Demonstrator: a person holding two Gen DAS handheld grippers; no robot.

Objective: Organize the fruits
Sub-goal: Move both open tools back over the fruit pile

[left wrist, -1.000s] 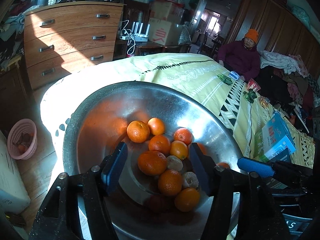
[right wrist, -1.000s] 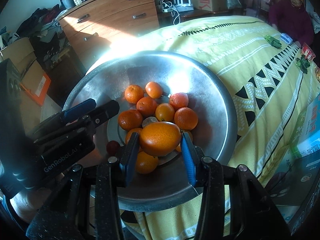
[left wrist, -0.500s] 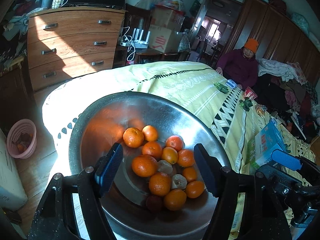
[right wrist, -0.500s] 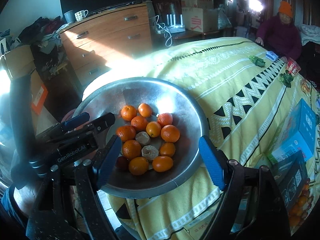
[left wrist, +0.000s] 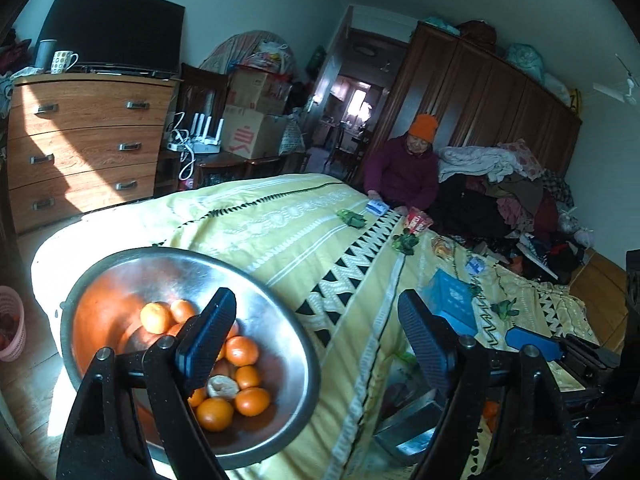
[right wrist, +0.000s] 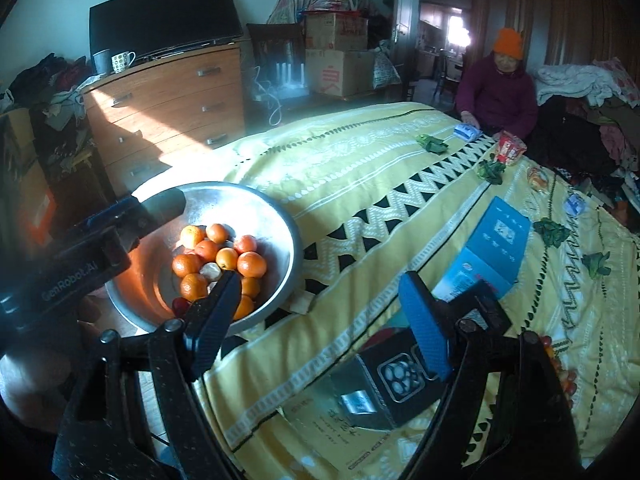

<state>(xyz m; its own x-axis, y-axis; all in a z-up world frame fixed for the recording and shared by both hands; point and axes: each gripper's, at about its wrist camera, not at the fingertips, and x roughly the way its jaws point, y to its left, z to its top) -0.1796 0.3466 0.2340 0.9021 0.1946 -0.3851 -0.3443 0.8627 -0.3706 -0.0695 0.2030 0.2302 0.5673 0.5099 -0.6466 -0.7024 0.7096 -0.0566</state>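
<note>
A steel bowl (left wrist: 120, 280) on the near corner of a yellow-covered bed holds several oranges (left wrist: 240, 350) and a pale peeled piece. My left gripper (left wrist: 316, 340) hovers above and to the right of the bowl, its jaws opening with nothing between them. In the right wrist view the bowl (right wrist: 248, 208) and the oranges (right wrist: 251, 264) lie at lower left. My right gripper (right wrist: 320, 324) hangs open and empty over the bedspread beside the bowl. The left gripper (right wrist: 152, 210) reaches in over the bowl's left rim. The right gripper (left wrist: 560, 350) shows at the right edge of the left wrist view.
A blue box (right wrist: 496, 248) and a dark box (right wrist: 384, 384) lie on the bed to the right of the bowl. Green leafy bits and small packets are scattered further back. A person (right wrist: 500, 92) sits at the far side. A dresser (left wrist: 80, 144) and a pink basket (left wrist: 12, 328) stand on the left.
The right gripper let go of a large orange, which now lies in the bowl. Both grippers opened wider, rose and drew back from the bowl, swinging right over the bed.
</note>
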